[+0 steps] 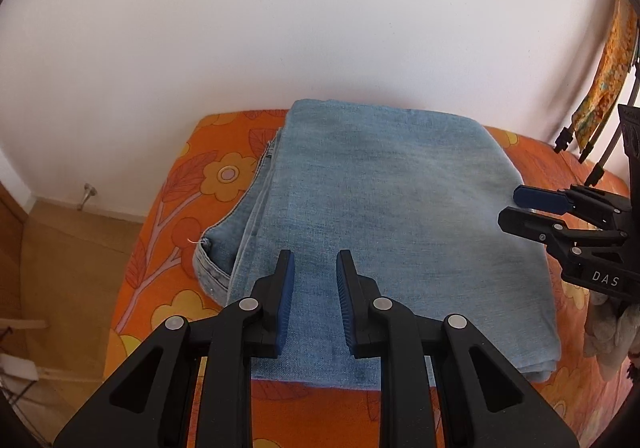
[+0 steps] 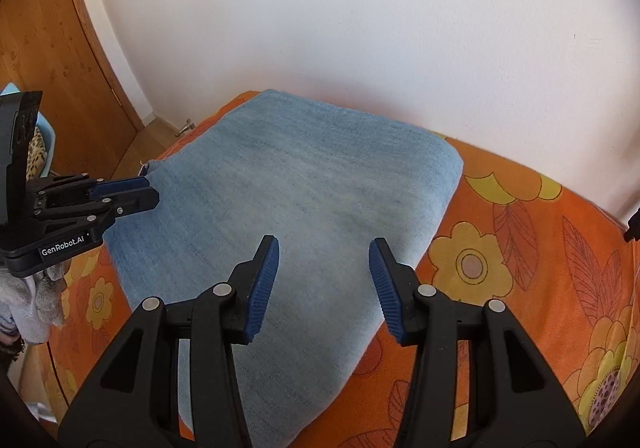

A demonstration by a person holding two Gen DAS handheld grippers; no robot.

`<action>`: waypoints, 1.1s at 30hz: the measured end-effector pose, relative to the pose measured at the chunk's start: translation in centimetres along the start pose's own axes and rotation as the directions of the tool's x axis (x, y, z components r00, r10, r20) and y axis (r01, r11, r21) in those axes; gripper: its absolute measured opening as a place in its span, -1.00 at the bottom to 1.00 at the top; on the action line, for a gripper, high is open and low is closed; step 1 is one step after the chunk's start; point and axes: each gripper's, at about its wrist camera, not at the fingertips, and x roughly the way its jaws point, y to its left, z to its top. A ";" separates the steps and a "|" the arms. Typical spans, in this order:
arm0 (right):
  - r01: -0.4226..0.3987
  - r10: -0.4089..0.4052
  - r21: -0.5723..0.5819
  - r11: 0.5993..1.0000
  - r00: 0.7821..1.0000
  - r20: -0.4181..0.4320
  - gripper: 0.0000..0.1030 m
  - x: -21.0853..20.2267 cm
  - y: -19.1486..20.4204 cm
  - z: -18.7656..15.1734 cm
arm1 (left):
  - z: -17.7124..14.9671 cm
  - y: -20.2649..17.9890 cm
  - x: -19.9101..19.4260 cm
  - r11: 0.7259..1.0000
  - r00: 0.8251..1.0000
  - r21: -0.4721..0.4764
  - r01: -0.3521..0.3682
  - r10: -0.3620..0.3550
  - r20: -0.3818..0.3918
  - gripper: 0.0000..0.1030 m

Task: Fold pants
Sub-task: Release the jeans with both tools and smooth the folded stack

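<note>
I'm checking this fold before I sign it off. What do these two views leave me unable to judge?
- Layers under the jeans: hidden by the top denim panel in both views.
- Near hem: covered by the left gripper in its own view and by the right gripper in its view.
- Waistband: only a corner shows in the left view.
- Bedspread: cut off by the fisheye rim.

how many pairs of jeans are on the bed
1. A single pair of light blue denim jeans, folded into a flat stack, lies on the orange flower-patterned bedspread next to the white wall. Nothing shows whether another garment is hidden beneath it.
</note>
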 end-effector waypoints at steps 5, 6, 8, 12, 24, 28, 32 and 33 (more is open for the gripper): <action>0.021 -0.022 -0.034 0.999 0.999 -0.024 -0.04 0.3 0.4 -1.3 | -0.5 -1.0 -0.2 1.000 1.000 0.007 -0.026 0.026 0.009 -0.53; 0.023 -0.024 -0.038 0.999 0.999 -0.027 -0.04 0.5 0.4 -1.4 | -0.6 -1.2 -0.2 1.000 1.000 0.010 -0.029 0.029 0.008 -0.53; 0.026 -0.027 -0.047 0.999 0.999 -0.031 -0.04 0.3 0.6 -1.6 | -0.8 -1.3 -0.3 0.999 1.000 0.012 -0.030 0.030 0.007 -0.53; 0.024 -0.026 -0.052 0.998 0.999 -0.046 -0.04 -0.6 0.9 -2.2 | -1.0 -1.3 -0.6 1.000 1.000 0.007 -0.028 0.028 0.004 -0.53; 0.028 -0.039 -0.107 0.994 0.994 -0.103 -0.04 -2.9 2.4 -5.7 | -1.8 -1.9 -1.6 0.999 1.000 -0.043 -0.023 0.023 -0.016 -0.30; 0.021 -0.034 -0.112 0.993 0.993 -0.116 -0.04 -5.6 2.4 -7.6 | -2.9 -3.0 -4.2 0.997 1.000 -0.081 -0.010 0.009 -0.009 -0.30; 0.062 -0.073 -0.125 0.990 0.994 -0.085 -0.04 -10.0 2.8 -9.6 | -4.4 -4.5 -8.3 0.994 1.000 -0.108 0.008 -0.005 0.023 0.06; 0.075 -0.084 -0.127 0.989 0.994 -0.069 -0.04 -11.5 3.1 -10.0 | -4.8 -5.0 -9.5 0.994 0.999 -0.112 0.013 -0.009 0.039 0.19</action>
